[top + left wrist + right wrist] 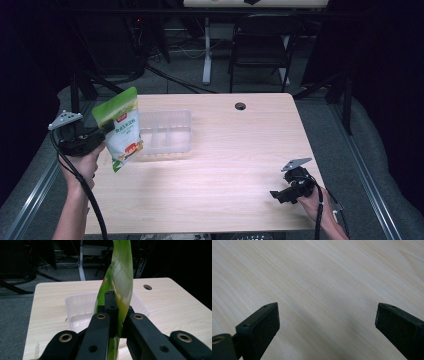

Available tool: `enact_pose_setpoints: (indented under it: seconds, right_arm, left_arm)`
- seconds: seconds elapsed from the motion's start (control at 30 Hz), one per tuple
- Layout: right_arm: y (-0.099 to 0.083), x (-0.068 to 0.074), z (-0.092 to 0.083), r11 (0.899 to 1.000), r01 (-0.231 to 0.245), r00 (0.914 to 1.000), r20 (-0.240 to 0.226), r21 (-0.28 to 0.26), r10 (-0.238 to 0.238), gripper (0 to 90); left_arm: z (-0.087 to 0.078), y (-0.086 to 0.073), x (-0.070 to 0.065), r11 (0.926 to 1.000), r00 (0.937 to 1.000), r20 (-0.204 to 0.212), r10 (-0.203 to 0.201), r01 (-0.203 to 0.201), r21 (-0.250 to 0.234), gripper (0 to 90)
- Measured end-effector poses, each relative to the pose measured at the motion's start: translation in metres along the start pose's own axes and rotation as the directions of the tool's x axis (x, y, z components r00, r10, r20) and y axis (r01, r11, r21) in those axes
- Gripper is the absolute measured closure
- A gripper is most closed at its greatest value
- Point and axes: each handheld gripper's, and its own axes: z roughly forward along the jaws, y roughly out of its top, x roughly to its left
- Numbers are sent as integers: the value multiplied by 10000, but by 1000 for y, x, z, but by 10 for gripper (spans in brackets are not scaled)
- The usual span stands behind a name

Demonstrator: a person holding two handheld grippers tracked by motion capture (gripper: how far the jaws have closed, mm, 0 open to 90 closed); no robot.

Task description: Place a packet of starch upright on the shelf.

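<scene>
My left tongs (106, 131) pinch a green-and-white pouch (121, 127) just left of the clear tray (167, 131), raised off the table (220, 150). My right tongs (327, 322) gape empty, far right of the tray.

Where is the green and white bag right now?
In the high view, the green and white plastic bag hangs at the table's left side, clamped in the left gripper, just left of the clear plastic tray.
</scene>
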Motion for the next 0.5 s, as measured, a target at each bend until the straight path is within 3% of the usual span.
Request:
enact_pose_setpoints:
  seconds: [0.5]
  right_arm:
    - [0,-1,0,10000,26,10000,23,-10,-26,49]
  left_arm:
    - [18,19,-1,9998,9999,-71,-72,71,-163,898]
